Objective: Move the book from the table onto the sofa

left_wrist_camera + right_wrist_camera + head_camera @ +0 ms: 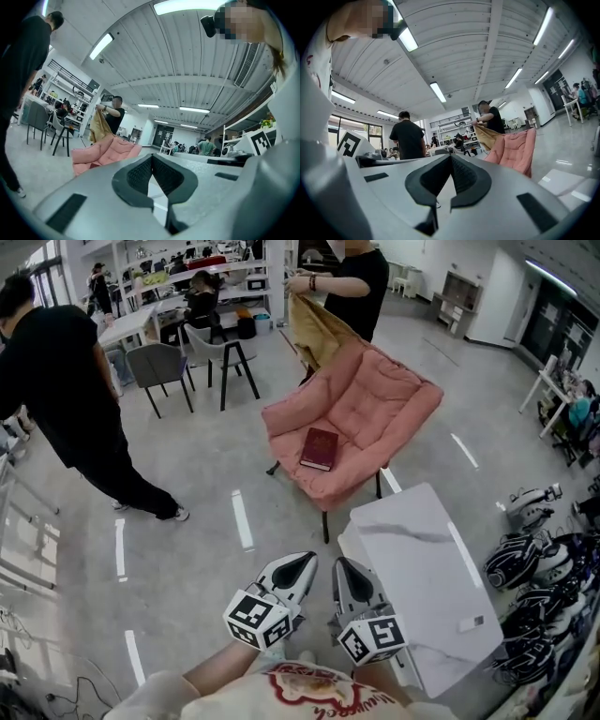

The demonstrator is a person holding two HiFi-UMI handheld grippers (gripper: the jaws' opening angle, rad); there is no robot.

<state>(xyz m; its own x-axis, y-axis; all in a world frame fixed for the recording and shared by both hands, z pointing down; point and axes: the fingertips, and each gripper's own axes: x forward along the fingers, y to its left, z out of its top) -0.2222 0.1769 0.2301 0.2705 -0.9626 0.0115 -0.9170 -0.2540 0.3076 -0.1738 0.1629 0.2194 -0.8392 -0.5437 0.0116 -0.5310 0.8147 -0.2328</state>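
**Book on sofa seat; both grippers closed and empty**

At far left, a person in black [66, 399] stands on the grey floor, well apart from the work area. At the near edge, the left gripper [296, 568] is held level, its jaws together with nothing between them. Farther off, the book [320, 448], a dark red volume, lies flat on the seat of the pink sofa [384, 395], toward the seat's near side. Judged from this, the transfer is complete. The right gripper [346, 570], just beside the left one, likewise has its jaws pressed together on nothing. To the right, the white table [422, 559] carries only a small tag [472, 622].

Handling note: the book is probably rigid, fairly light and smooth-covered. The soft cushion should yield, letting one jaw slide beneath it. Take hold across both covers at the spine or near edge. Clamp the full thickness so the pages cannot fan open.
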